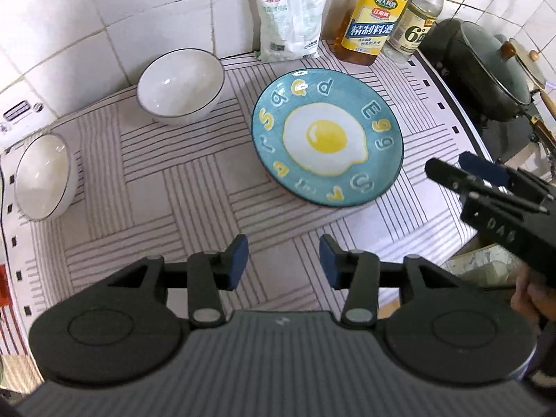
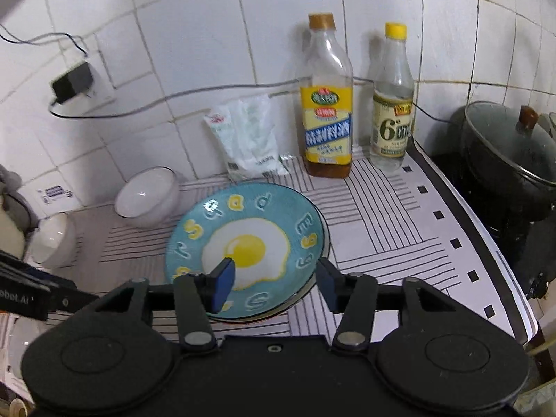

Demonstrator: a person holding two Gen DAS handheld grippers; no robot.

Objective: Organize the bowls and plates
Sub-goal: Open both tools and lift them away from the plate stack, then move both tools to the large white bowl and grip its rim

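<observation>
The left hand-held gripper point(image 1: 284, 260) hangs over bare striped cloth point(image 1: 146, 173), jaws apart, nothing between. The right hand-held gripper point(image 2: 274, 285), jaws also apart and empty, hovers above the plate's point(image 2: 215, 222) near edge. The plate lies mid-table; two bowls point(image 1: 180, 87) point(image 1: 43, 175) sit left by the tiled wall point(image 2: 208, 34), one tipped. Bottles point(image 2: 328, 104) line the back; a pot point(image 2: 510, 153) bounds the right.

The blue plate point(image 1: 326, 137) bears raised letters including "Egg", the clear bottle's label point(image 1: 413, 33) a large "6°", and the right hand-held gripper point(image 1: 486, 180) "DAS".
</observation>
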